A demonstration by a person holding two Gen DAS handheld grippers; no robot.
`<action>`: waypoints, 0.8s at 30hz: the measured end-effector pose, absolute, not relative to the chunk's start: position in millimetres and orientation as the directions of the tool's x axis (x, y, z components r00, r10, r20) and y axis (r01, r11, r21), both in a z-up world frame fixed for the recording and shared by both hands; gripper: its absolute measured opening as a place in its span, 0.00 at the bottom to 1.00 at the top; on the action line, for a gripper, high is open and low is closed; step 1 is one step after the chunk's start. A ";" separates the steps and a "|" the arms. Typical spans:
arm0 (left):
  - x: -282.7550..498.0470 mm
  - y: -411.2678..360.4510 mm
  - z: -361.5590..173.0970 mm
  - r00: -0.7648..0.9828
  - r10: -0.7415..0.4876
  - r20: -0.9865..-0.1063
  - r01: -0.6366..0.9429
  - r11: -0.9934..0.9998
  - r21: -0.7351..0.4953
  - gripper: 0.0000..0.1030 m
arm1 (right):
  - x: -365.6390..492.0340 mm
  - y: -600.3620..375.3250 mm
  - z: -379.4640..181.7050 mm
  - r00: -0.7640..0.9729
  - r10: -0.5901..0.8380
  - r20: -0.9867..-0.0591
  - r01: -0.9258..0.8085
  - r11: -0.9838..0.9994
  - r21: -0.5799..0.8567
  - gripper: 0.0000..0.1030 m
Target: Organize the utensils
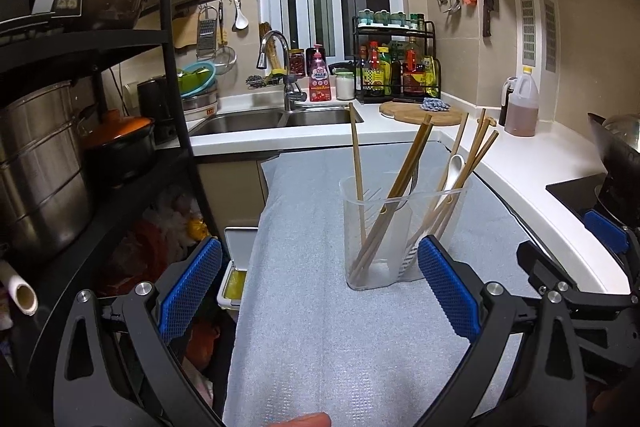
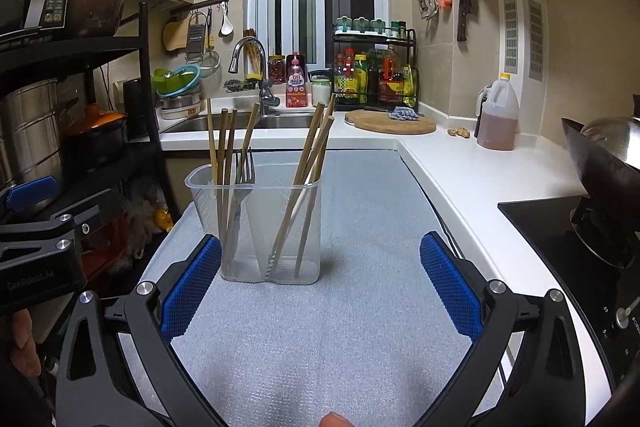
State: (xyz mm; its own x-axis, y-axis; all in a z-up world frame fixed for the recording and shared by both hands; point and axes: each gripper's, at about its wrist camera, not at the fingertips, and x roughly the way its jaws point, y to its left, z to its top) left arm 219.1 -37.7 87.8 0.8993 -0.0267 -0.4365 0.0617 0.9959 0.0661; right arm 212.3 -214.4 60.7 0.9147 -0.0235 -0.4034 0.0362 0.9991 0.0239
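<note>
Utensils look sorted; both grippers empty.
The left gripper (image 1: 320,287) and right gripper (image 2: 320,283) gape wide, holding nothing; just ahead, the clear holder (image 2: 256,223) on the grey mat (image 2: 352,327) holds chopsticks (image 2: 308,163), fork (image 2: 242,183) and spoon (image 1: 454,173). Nothing loose appears left.

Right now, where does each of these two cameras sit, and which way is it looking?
Left wrist: rides the left tongs, facing the clear holder from its left; a fingertip shows.
Right wrist: rides the right tongs, facing the holder from its right; the left tongs intrude.
Shared: holder, chopsticks, grey mat, sink.
</note>
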 end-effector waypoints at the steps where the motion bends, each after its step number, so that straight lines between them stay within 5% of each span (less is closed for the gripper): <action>1: 219.0 -37.6 87.8 0.900 -0.023 -0.435 0.060 0.996 0.071 0.93 | 211.7 -215.1 60.8 0.915 -0.023 -0.402 0.037 0.999 0.026 0.95; 24: 217.8 -37.2 89.9 0.903 -0.021 -0.429 0.065 0.994 0.089 0.93 | 209.8 -214.3 60.6 0.914 -0.019 -0.405 0.033 0.999 0.027 0.95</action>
State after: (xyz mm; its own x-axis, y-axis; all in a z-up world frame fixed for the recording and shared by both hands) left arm 217.8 -37.2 89.9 0.9033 -0.0206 -0.4286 0.0648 0.9939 0.0889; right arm 209.8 -214.3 60.6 0.9140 -0.0194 -0.4053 0.0330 0.9991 0.0266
